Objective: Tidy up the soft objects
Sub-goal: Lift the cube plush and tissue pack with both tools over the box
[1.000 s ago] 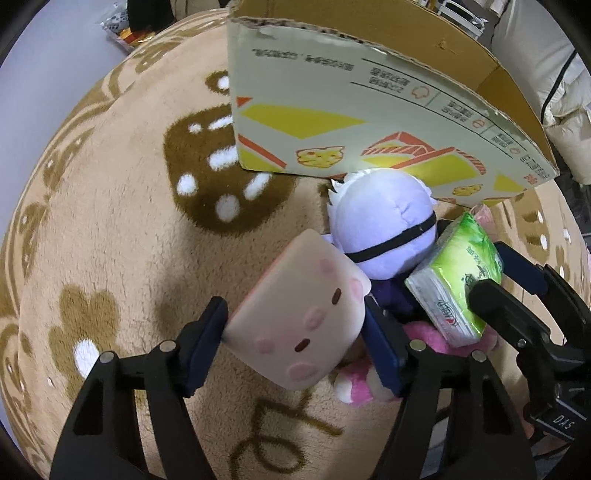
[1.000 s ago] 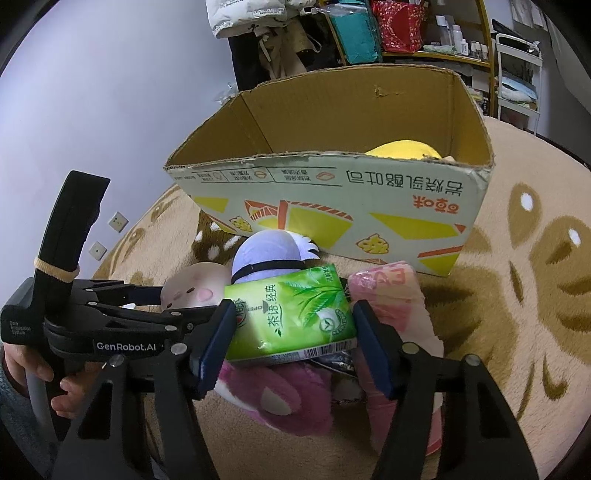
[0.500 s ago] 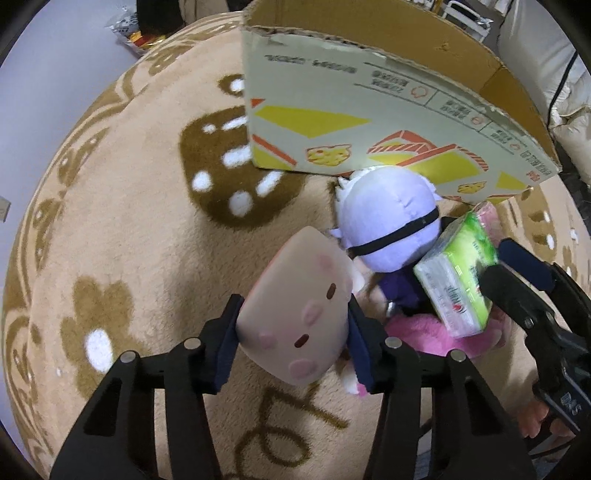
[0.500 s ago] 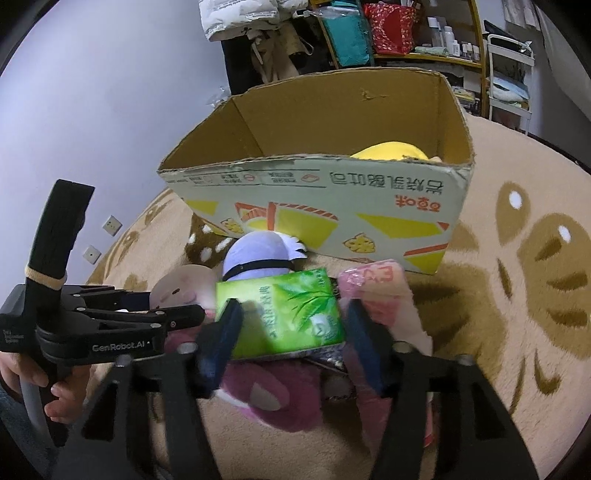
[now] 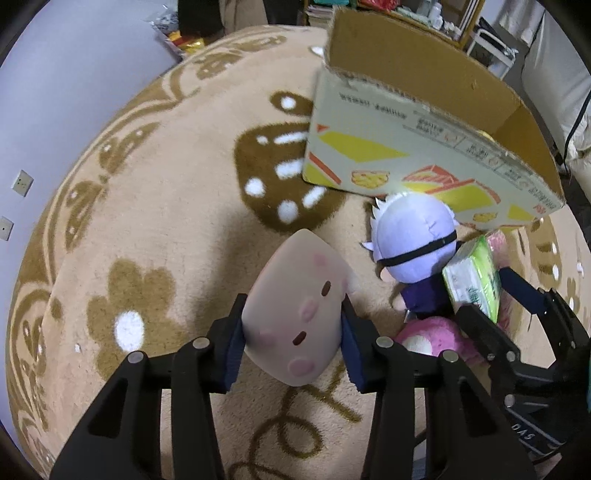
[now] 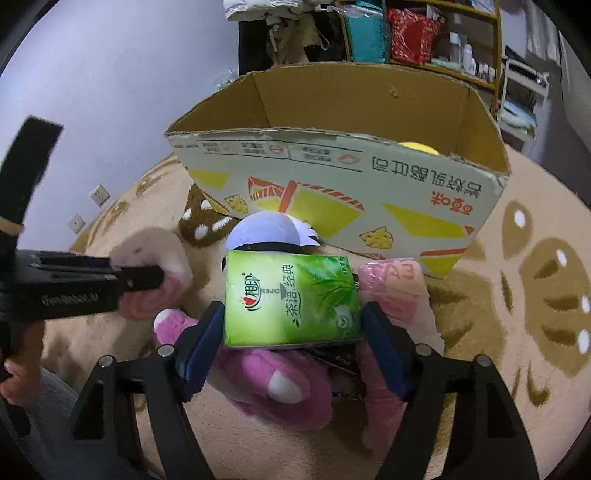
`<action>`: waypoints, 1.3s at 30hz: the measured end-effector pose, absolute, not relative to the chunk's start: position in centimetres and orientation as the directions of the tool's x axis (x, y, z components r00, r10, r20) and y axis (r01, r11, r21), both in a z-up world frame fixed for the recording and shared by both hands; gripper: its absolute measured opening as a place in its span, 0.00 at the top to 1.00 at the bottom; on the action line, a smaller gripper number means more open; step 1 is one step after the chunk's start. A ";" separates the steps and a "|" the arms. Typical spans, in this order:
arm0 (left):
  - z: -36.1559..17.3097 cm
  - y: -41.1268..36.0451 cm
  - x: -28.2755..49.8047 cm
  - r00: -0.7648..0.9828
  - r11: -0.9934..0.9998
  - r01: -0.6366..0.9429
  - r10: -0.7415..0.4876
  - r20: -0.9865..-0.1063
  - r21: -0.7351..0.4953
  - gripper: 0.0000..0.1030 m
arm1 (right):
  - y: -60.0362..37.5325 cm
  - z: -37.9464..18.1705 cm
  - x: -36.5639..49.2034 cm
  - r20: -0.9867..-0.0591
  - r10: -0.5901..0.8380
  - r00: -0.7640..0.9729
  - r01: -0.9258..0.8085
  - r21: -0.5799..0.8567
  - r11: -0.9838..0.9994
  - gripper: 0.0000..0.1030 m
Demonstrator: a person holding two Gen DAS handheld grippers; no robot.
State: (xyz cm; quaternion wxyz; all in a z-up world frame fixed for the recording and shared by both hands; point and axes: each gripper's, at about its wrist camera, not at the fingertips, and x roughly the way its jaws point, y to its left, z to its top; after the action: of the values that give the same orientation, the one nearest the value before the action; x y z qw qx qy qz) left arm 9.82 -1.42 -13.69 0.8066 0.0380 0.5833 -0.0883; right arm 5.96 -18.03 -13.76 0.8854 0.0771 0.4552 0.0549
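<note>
My left gripper [image 5: 293,317] is closing, and its blue pads squeeze a pale pink cushion plush [image 5: 295,317] that hangs just above the rug. My right gripper [image 6: 291,314] has a green tissue pack [image 6: 291,295] between its pads. Its jaws are opening, and the pads still touch the pack's sides. Under the pack lie a magenta plush [image 6: 280,384] and a pink wrapped pack [image 6: 391,291]. A lilac-haired doll [image 5: 413,240] with a black blindfold leans against the open cardboard box [image 6: 332,173]. A yellow soft thing [image 6: 417,147] shows inside the box.
A tan rug with brown flower shapes [image 5: 147,229] covers the floor. A purple-grey wall with sockets [image 6: 99,195] stands at the left. Shelves with bags [image 6: 406,33] rise behind the box. A hand [image 6: 14,369] holds the left tool.
The left jaws have shut on the pink cushion plush and raised it off the rug. The right jaws have spread a little around the green pack.
</note>
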 end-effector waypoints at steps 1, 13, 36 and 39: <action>-13.4 -1.4 9.6 0.313 0.982 0.183 -0.098 -0.945 -0.041 0.58 | -18.0 -13.7 5.9 -0.798 0.163 0.580 -0.025 0.182 0.983 0.24; -9.5 -0.8 7.3 0.454 0.985 0.174 -0.073 -0.888 0.008 0.57 | -18.7 -10.0 3.6 -0.715 0.084 0.694 0.022 0.137 0.990 0.27; -1.0 -1.8 5.0 0.793 0.985 0.160 -0.086 -0.604 0.071 0.59 | -21.5 -1.3 0.7 -0.516 -0.118 0.849 0.173 0.060 0.983 0.28; -0.7 -2.3 5.9 0.807 0.984 0.162 -0.088 -0.584 0.076 0.59 | -21.8 -1.1 0.9 -0.504 -0.120 0.855 0.177 0.065 0.982 0.28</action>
State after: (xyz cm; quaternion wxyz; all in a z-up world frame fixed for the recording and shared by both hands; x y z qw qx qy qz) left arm 5.88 -2.26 -0.73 0.9485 0.0613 0.3037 -0.0660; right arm 0.91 -21.80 -1.07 0.9616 0.0546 0.2575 -0.0772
